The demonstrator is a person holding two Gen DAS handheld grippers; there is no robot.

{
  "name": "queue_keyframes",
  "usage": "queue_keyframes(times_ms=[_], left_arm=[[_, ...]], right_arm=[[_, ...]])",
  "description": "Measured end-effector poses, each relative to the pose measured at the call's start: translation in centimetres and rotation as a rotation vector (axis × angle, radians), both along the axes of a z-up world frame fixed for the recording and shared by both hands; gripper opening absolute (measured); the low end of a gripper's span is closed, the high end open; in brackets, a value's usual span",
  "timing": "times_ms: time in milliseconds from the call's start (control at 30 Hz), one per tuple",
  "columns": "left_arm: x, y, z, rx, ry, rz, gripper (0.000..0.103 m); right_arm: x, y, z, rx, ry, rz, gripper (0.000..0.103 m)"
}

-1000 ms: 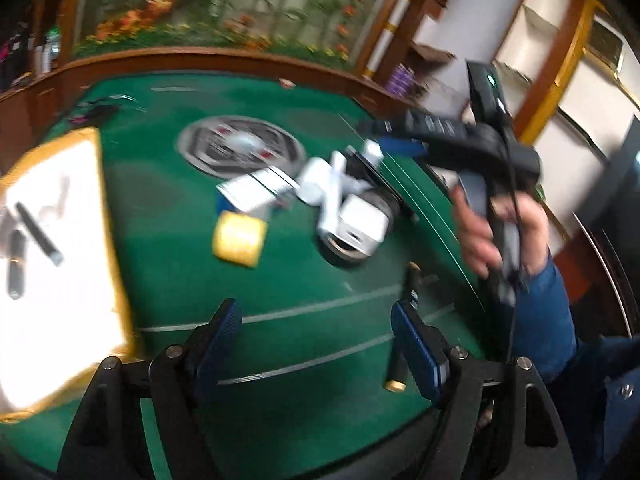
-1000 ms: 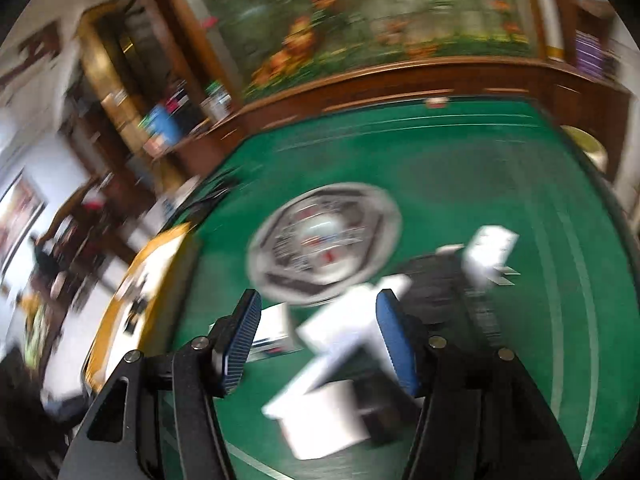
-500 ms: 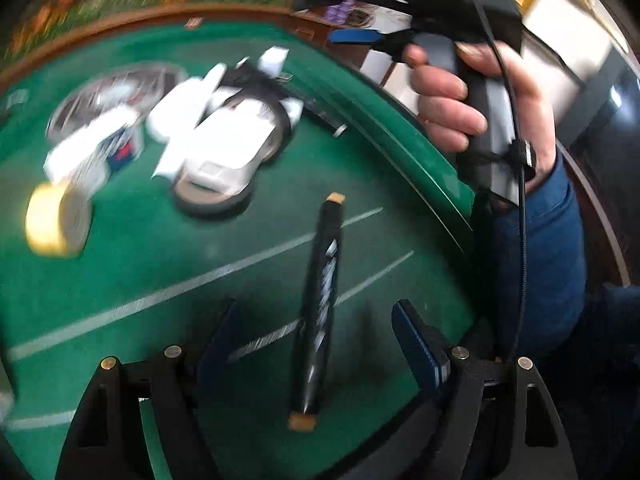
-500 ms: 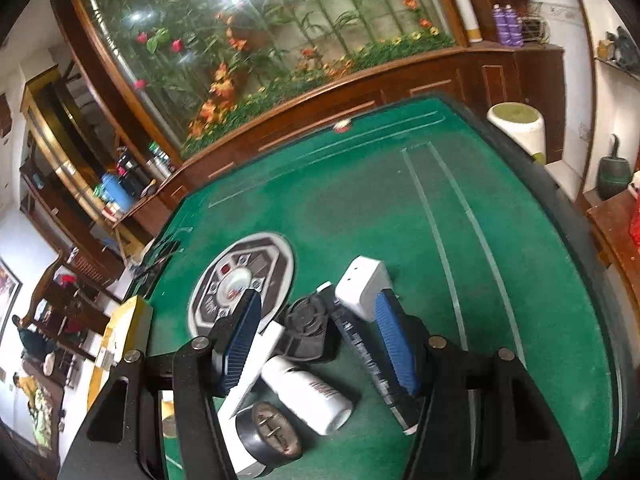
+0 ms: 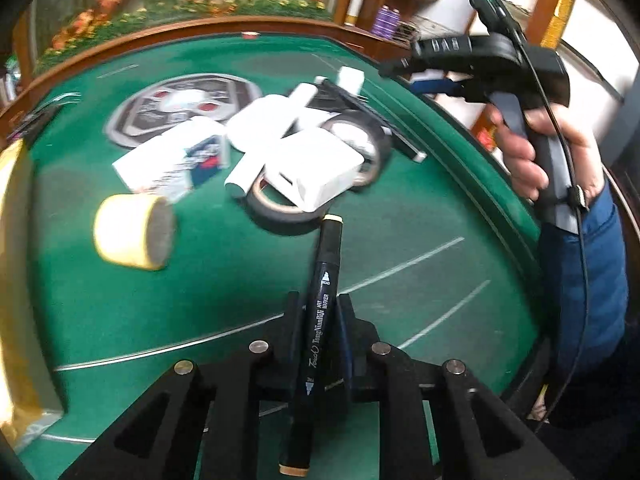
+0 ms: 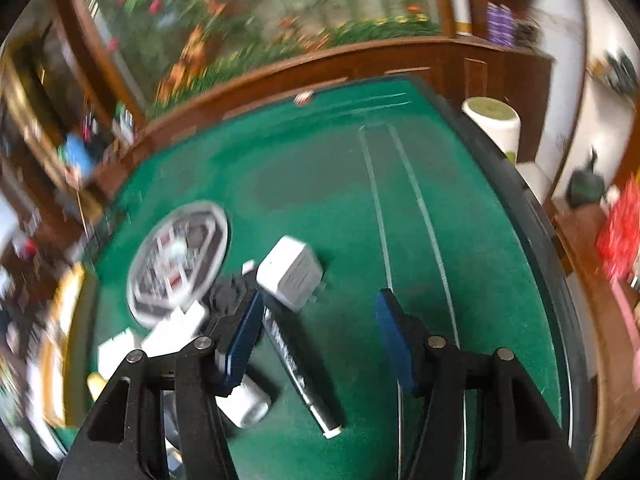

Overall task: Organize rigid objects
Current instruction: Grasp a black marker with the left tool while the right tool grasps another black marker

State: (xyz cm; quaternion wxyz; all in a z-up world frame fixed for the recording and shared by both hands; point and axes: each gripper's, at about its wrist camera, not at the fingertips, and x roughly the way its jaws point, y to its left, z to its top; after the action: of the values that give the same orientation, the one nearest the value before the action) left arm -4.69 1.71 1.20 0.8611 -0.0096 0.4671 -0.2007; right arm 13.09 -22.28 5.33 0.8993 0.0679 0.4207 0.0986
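My left gripper [image 5: 318, 322] is shut on a black art marker [image 5: 320, 320] with tan end caps, held along the fingers over the green felt table [image 5: 200, 280]. Beyond it lies a pile: a white box [image 5: 316, 164] on black tape rings [image 5: 280, 208], a white tube [image 5: 272, 140], a white card box [image 5: 172, 160] and a yellow tape roll [image 5: 134, 232]. My right gripper [image 6: 316, 332] is open and empty above the pile, over a black bar [image 6: 300, 368], a white charger [image 6: 290, 274] and a white bottle [image 6: 244, 404]. It also shows in the left wrist view [image 5: 492, 60].
A round grey emblem [image 5: 180, 104] marks the table's middle. A yellow-rimmed white tray [image 5: 10, 240] lies at the left edge. A wooden rail [image 6: 320, 68] bounds the far side. A white stool [image 6: 494, 124] stands beyond the right edge.
My left gripper has closed on the black marker and lifted it off the felt. My right gripper has dropped lower over the pile.
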Motion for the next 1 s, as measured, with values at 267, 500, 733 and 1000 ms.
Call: queue_keyframes(times_ms=[267, 500, 733, 1000], left_arm=[[-0.4, -1.1, 0.0, 0.07, -0.042, -0.019, 0.017], [-0.2, -2.4, 0.2, 0.163, -0.054, -0.043, 0.022], [-0.4, -1.6, 0.2, 0.115, -0.041, -0.012, 0.017], [-0.5, -1.7, 0.2, 0.113, -0.043, -0.001, 0.017]], right_arm=[[0.3, 3.1, -3.1, -0.137, 0.082, 0.104, 0.027], [0.4, 4.3, -3.8, -0.146, 0.083, 0.139, 0.009], [0.0, 3.0, -2.6, -0.088, 0.069, 0.103, 0.0], [-0.7, 5.7, -2.9, -0.219, 0.019, 0.18, 0.043]])
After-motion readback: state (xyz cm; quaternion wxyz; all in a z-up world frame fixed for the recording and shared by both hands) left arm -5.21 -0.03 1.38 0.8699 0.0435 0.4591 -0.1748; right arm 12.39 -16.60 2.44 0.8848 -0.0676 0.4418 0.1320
